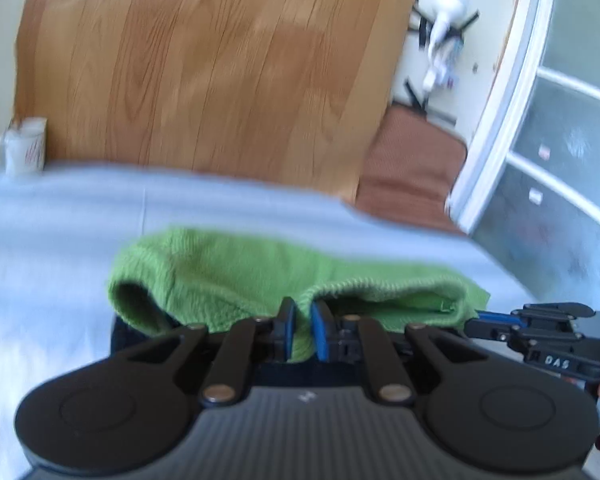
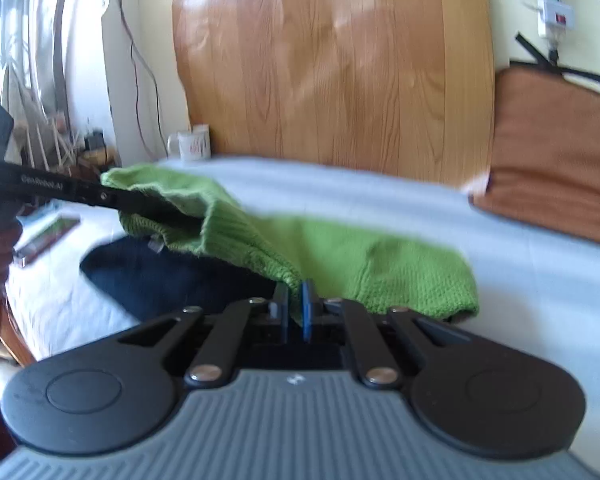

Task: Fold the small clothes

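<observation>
Pale blue sheet (image 1: 60,216) on the bed, wooden headboard (image 1: 204,64) behind, white mug (image 2: 194,142) off at its edge. Green knit garment (image 2: 380,264) lifted over the sheet — left gripper (image 1: 302,322) clamped on one bit of the hem, right gripper (image 2: 296,312) pinching another. Dark blue cloth (image 2: 160,276) lying underneath.

Both cameras sit just behind their own grippers, low over the bed (image 1: 60,208), looking slightly downward toward its far edge and the wooden headboard (image 1: 204,64). Both views share the green knit garment (image 2: 400,268), the headboard, and a mug (image 2: 194,142) at the far edge.
</observation>
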`<act>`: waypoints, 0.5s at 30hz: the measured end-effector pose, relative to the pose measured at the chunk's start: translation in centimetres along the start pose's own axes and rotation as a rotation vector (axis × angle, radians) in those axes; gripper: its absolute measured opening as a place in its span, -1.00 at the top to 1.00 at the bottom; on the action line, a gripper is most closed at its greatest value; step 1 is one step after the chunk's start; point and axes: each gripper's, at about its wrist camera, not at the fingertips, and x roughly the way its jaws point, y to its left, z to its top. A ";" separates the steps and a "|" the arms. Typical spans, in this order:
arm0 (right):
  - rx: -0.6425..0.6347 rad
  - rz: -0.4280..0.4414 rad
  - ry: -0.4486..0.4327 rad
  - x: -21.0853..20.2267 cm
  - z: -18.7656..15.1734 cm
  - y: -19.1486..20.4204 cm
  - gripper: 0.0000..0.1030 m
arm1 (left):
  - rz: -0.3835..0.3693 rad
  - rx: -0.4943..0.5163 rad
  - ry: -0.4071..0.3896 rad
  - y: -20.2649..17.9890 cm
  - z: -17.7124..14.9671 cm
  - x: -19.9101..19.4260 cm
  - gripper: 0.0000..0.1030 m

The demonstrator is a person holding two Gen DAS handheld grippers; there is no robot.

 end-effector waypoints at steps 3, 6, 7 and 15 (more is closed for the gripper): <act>0.036 -0.008 0.064 1.1 -2.2 0.3 0.76 | 0.009 -0.046 0.113 1.1 -4.0 0.8 0.79; 0.081 0.041 -0.001 -1.0 -1.2 -0.4 0.43 | -0.030 -0.109 0.165 2.7 -5.5 0.0 0.79; 0.100 0.045 -0.046 -2.0 -0.6 -0.8 0.36 | -0.042 -0.114 0.143 3.2 -5.2 -0.9 0.77; 0.194 -0.068 -0.167 -0.3 4.3 -0.8 0.31 | 0.167 -0.304 -0.080 8.9 1.1 -3.0 -0.38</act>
